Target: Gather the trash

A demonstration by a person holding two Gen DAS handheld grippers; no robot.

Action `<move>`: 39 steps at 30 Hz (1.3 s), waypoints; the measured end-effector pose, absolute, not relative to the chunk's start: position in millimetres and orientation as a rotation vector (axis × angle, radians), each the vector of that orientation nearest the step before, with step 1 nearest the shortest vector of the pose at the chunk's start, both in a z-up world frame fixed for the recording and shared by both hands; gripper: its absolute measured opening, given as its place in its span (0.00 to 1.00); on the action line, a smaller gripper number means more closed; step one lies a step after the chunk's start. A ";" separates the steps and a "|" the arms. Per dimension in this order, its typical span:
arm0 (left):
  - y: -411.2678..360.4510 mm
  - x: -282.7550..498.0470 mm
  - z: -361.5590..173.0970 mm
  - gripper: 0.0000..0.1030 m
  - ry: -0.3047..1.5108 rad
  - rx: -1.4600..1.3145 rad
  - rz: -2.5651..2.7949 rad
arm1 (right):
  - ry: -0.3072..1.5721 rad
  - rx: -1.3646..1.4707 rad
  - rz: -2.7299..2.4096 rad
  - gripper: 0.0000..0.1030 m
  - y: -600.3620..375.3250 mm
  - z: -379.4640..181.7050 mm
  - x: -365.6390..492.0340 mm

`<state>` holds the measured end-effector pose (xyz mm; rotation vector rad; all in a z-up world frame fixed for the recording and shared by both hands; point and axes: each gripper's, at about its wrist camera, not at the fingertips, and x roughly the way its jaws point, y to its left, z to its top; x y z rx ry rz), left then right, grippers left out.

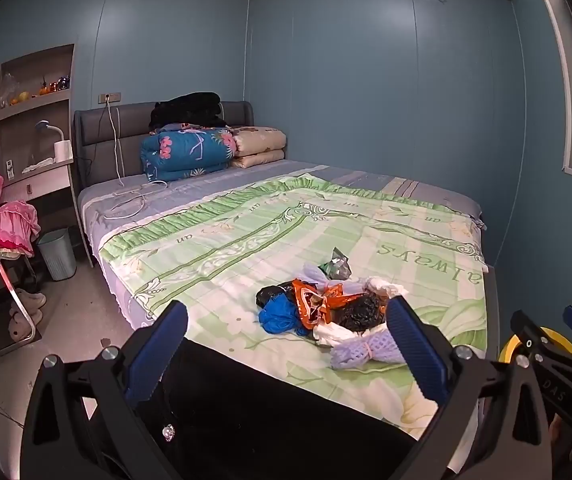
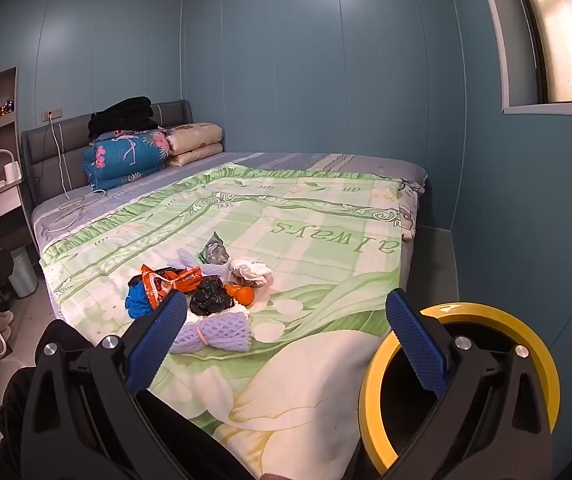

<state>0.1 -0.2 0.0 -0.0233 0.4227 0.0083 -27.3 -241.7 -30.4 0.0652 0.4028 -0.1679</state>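
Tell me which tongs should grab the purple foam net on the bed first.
Probably the left tongs: open and empty, with the purple foam net just inside their right finger. The right tongs are open too, but the net sits off by their left finger, near the yellow-rimmed bin.

Blue walls (image 1: 366, 100); bed (image 1: 245, 216); window (image 2: 558, 32).

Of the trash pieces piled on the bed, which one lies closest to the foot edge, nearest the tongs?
The lilac foam fruit net, tied at its middle with a band. It lies in front of the black bag, blue bag and orange wrapper.
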 end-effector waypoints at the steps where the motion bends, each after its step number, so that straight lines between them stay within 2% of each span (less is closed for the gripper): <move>1: -0.1 -0.1 0.0 0.93 0.421 -0.024 0.010 | 0.403 0.065 -0.168 0.93 -241.5 -30.5 -27.1; 39: 3.6 -2.6 -6.4 0.93 0.430 -0.043 0.005 | 0.405 0.064 -0.164 0.93 -239.9 -31.6 -24.6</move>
